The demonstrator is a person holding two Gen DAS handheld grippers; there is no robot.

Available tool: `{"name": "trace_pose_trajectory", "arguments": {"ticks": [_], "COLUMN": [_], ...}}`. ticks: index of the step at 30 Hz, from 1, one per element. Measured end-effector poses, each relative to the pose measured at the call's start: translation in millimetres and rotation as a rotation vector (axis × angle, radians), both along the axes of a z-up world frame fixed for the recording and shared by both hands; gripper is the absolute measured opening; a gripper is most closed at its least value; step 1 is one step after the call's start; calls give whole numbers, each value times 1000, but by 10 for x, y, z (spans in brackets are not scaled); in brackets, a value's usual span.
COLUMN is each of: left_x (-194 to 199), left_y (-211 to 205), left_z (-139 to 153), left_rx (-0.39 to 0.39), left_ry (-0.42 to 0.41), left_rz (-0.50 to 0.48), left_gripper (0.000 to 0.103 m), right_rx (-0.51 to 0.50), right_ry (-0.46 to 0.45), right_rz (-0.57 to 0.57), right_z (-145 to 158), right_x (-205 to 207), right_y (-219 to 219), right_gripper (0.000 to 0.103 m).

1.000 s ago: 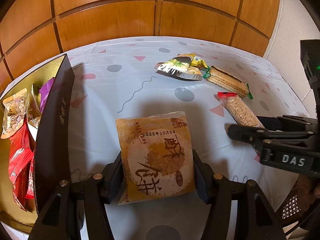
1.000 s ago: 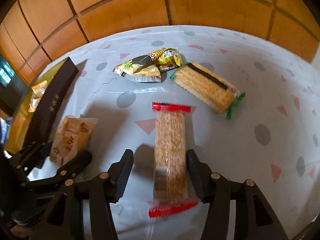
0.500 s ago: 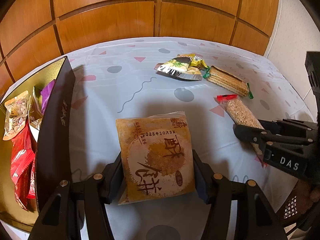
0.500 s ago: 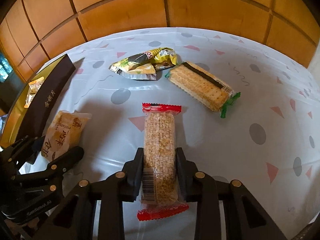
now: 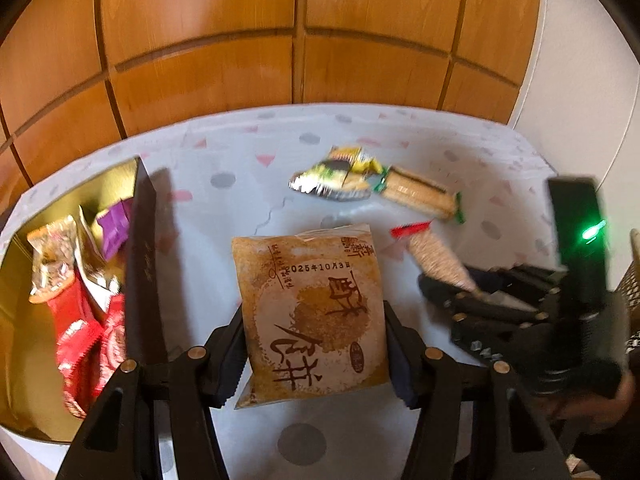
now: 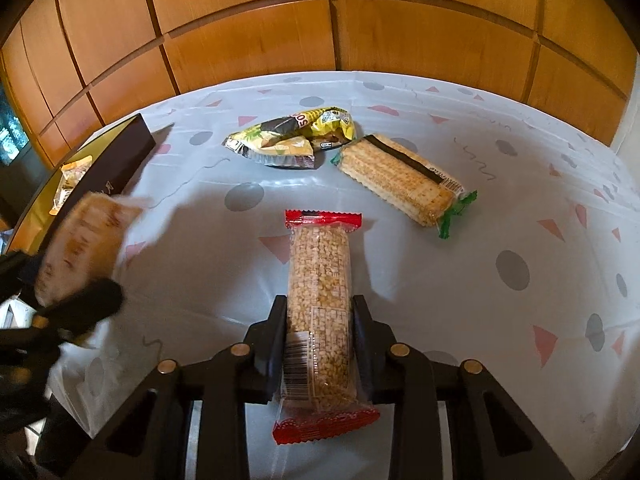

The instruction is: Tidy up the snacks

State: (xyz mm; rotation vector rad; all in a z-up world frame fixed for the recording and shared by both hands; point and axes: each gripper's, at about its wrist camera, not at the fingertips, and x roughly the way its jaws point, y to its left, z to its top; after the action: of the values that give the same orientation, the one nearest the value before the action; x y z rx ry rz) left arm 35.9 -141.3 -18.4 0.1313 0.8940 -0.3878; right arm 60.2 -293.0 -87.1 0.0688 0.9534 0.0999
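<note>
Left tongs (image 5: 314, 344) pinching the square brown pastry packet (image 5: 310, 316) by its two side edges, packet clear of the desk (image 5: 240, 200), blurred in the right view. Right tongs (image 6: 319, 340) pressed onto the long grain bar (image 6: 320, 292) near its barcode end, far red-crimped end pointing away; can't tell if it is off the cloth. Handling, my read: pastry packet is light, film slick, contents crumbly, so side-edge grip with light squeeze is right; hard clamp likely cracks it. Grain bar is stiffish but brittle; the grip sits toward one end, so the far end may droop or twist, and a hold closer to mid-length would carry steadier. Left of the packet: dark-walled gold box (image 5: 140, 264), already holding red sachets (image 5: 86, 340), a purple pack (image 5: 114, 228) and a nut bag (image 5: 50, 264); looks like the drop target. Further out on the desk: cracker sleeve with green ends (image 6: 400, 178), fragile, take it across the middle; touching it, crinkly yellow foil bags (image 6: 292, 138), soft, light, slippery, best pinched at a seam. Wood panelling (image 6: 248, 40) behind.
</note>
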Motion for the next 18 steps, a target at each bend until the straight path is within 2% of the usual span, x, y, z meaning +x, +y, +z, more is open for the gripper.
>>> {"name": "trace_pose_trajectory", "arguments": {"ticks": [10, 18], "left_x": [-38, 22], "left_y": [226, 579], "left_z": [378, 479], "left_rx": [-4, -17], "left_ry": [-78, -90], "left_rz": [51, 153], "left_gripper": [60, 60], "right_rx": [-6, -10], "right_ry": [-7, -11], "right_rz": [-1, -3], "right_z": [5, 5], "right_x": [-11, -18], "right_y": [6, 5], "right_gripper": [31, 31]}}
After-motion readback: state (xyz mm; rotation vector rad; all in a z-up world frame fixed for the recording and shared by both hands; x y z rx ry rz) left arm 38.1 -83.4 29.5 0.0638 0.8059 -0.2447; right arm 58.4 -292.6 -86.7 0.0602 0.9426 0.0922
